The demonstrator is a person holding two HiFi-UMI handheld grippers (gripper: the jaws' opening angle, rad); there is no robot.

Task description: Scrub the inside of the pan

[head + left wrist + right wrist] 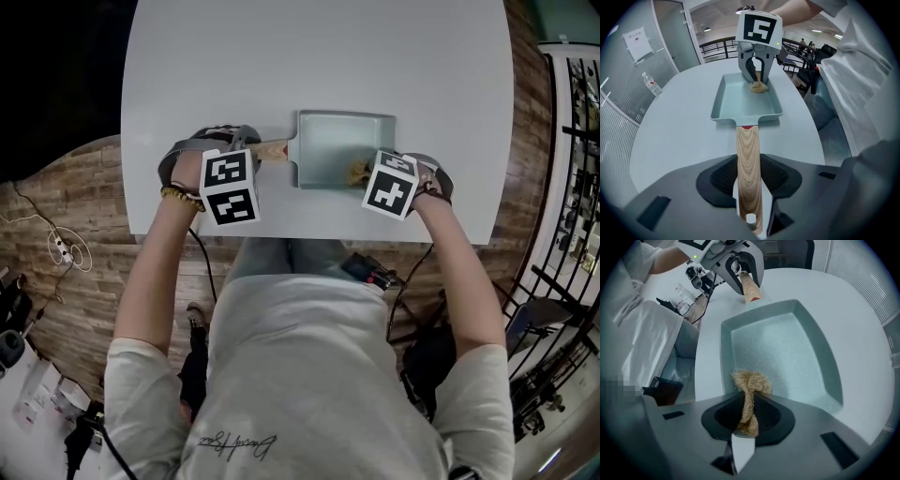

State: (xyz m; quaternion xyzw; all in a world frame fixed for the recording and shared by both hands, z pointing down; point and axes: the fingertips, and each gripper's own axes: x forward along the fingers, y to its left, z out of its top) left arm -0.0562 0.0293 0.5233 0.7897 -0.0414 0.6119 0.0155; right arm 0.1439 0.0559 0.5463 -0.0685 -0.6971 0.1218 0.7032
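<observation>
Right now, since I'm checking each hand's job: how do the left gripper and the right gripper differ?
The left gripper is shut on the wooden handle, outside the pan; the right gripper is shut on a tan fibrous scrubber, reaching inside the pan. The left gripper holds something rigid and straight, the right gripper a soft bunched wad. Both point steeply down over the table.

A white table (187, 94) is standing on a wood-plank floor (56, 197), where a white cable (67, 249) is lying coiled; a water bottle (651, 84) is standing beside a glass wall (618, 122).
</observation>
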